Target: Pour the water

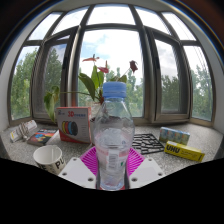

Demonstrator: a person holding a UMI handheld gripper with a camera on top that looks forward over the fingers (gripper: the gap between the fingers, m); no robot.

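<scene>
A clear plastic water bottle (113, 130) with a blue cap stands upright between my fingers. My gripper (112, 162) has its pink pads (91, 160) against both sides of the bottle, so it is shut on it. A white paper cup (49, 158) stands to the left of the fingers on the table (180, 165).
A red and white box (73, 124) stands beyond the cup. A plant with red flowers (98, 82) is behind the bottle at the bay window. A yellow box (184, 151) and a teal box (174, 135) lie to the right. A black-and-white patterned sheet (146, 143) lies beside the bottle.
</scene>
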